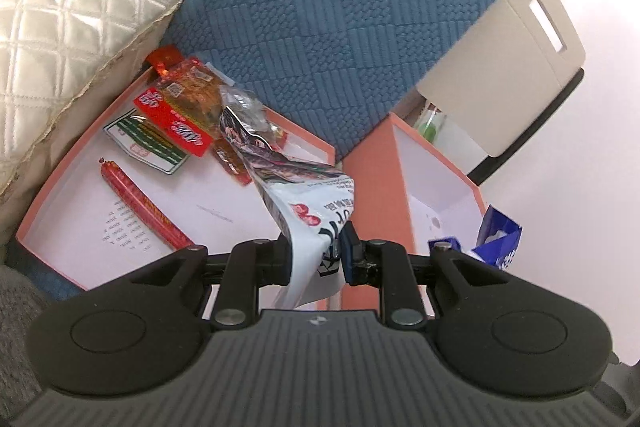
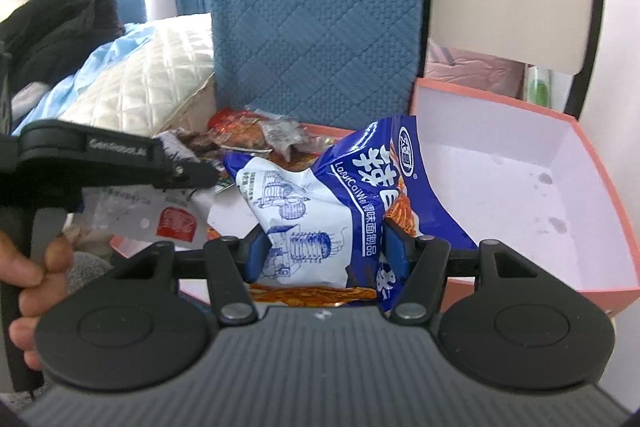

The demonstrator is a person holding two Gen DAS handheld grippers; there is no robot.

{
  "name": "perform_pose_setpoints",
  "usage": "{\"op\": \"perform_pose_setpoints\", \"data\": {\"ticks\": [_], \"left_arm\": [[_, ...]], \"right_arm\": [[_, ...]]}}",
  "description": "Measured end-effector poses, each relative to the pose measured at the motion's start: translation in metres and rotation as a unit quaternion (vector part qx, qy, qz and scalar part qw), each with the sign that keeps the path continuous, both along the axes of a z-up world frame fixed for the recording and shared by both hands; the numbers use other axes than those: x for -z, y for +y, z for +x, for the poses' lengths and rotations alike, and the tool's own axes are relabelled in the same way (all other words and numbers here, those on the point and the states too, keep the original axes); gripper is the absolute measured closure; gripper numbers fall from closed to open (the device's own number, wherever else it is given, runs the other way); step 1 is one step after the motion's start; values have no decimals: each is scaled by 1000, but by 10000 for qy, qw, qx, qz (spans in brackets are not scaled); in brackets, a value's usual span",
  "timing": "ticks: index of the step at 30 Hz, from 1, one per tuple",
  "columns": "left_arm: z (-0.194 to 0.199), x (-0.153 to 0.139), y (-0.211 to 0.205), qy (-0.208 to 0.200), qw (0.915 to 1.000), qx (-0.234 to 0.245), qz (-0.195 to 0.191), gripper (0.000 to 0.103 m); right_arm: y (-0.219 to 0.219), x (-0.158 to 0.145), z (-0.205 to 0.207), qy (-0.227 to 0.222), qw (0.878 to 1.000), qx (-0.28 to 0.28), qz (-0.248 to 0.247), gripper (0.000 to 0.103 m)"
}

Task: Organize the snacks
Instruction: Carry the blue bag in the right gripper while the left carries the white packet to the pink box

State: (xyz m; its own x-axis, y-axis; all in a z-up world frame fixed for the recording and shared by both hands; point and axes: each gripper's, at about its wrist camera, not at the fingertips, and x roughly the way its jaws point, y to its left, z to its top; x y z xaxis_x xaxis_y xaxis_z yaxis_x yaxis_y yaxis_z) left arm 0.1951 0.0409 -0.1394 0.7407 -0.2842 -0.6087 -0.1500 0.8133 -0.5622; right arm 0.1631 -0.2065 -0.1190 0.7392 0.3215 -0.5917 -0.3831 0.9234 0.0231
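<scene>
My left gripper is shut on a white snack bag and holds it above the gap between two pink boxes. The left pink box holds a red sausage, red and green snack packets and others. My right gripper is shut on a blue and white snack bag, held over the near edge of the right pink box, which has a bare white floor. The blue bag also shows in the left wrist view. The left gripper shows in the right wrist view, at the left.
A blue quilted cushion stands upright behind both boxes. A cream quilted pillow lies to the left. A beige chair back with a black frame stands behind the right box. A person's hand holds the left gripper's handle.
</scene>
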Motion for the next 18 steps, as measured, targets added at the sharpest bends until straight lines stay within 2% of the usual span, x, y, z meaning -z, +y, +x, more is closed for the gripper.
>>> {"op": "perform_pose_setpoints", "data": {"ticks": [6, 10, 16, 18], "left_arm": [[7, -33, -32, -74, 9995, 193, 259, 77], [18, -59, -51, -182, 9986, 267, 409, 77], [31, -92, -76, -319, 9981, 324, 410, 77], [38, -101, -83, -372, 9980, 346, 382, 77]], "right_arm": [[-23, -25, 3, -94, 9996, 159, 192, 42], [-26, -28, 3, -193, 9993, 179, 262, 42], [-26, -31, 6, -338, 9985, 229, 376, 42], [-35, -40, 8, -414, 9980, 245, 403, 42]]}}
